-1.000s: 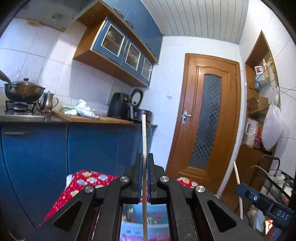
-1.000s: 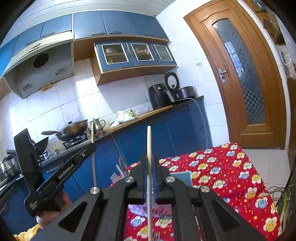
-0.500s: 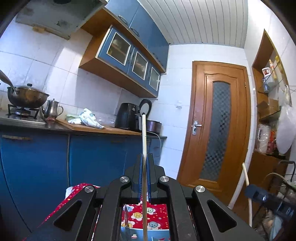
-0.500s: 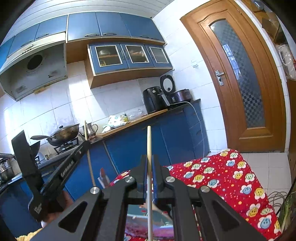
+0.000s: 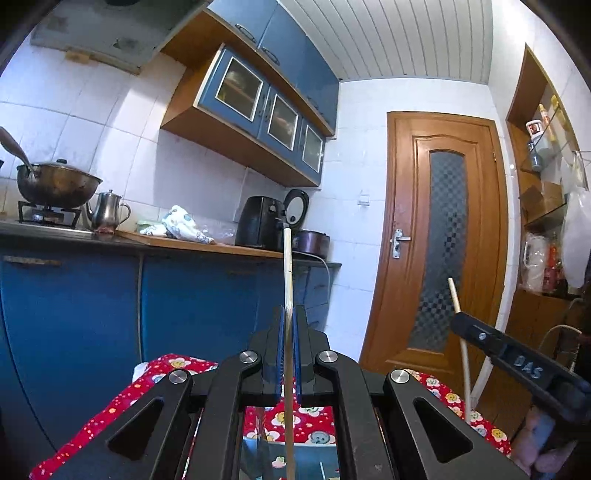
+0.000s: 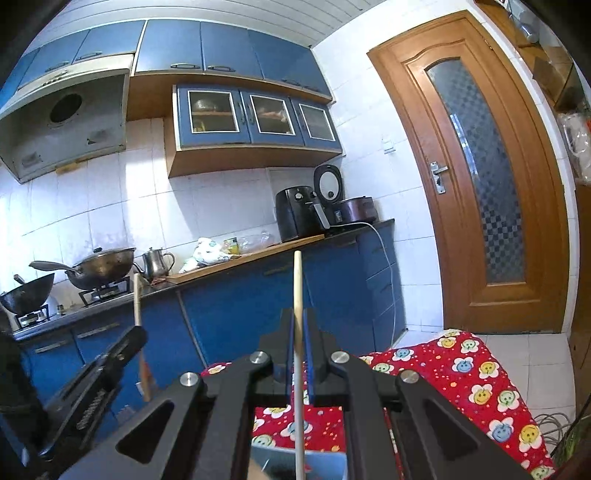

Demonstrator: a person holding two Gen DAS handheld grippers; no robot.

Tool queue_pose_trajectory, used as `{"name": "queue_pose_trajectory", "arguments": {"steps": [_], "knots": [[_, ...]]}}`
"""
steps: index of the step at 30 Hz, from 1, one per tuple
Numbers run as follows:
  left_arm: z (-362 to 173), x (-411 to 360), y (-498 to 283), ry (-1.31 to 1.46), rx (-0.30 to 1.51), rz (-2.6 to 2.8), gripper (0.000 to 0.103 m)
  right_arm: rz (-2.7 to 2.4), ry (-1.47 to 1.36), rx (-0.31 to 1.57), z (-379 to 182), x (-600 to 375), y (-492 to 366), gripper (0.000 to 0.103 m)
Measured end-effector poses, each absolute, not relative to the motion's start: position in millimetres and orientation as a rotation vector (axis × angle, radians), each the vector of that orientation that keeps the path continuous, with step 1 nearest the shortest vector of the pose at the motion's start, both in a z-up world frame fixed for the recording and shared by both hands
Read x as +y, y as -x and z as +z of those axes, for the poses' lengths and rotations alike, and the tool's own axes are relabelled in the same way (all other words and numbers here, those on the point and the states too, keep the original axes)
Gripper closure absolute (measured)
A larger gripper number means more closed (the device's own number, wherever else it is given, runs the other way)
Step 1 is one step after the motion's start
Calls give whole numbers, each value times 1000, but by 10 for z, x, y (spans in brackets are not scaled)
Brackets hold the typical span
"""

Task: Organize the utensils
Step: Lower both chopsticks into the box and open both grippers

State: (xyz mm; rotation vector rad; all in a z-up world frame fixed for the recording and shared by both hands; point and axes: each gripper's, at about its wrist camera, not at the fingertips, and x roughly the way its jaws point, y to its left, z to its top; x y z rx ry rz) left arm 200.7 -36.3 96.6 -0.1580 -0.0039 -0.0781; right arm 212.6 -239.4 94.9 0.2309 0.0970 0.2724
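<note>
Both hands have drifted sideways and slightly lower since the earlier frame; the door sits more central. Left gripper (image 5: 287, 354) clamped on a chopstick (image 5: 287, 280), right gripper (image 6: 300, 354) on another chopstick (image 6: 297, 291); both sticks upright, container (image 6: 334, 463) directly beneath

a small kitchen with white tiled walls (image 6: 92, 206), a white slatted ceiling (image 5: 399, 33) and a pale tiled floor (image 6: 532, 347); a brown wooden door (image 6: 476, 177) with a patterned glass pane and a metal handle stands shut. blue base cabinets (image 5: 203, 302) run under a wood and dark counter (image 5: 207, 246), with blue wall cabinets (image 6: 229, 48) and glass-fronted ones (image 6: 255, 118) above, beside a grey hood (image 6: 62, 129). a table under a red cloth with smiley flowers (image 6: 476, 373) stands in front, and open wooden shelves (image 5: 543, 177) line the wall right of the door.
</note>
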Motion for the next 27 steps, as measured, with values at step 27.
{"name": "queue_pose_trajectory", "arguments": {"steps": [27], "knots": [[901,-485,-1876,105,150,-125,84,269,-148,253,626,-2315,-1926,77]]}}
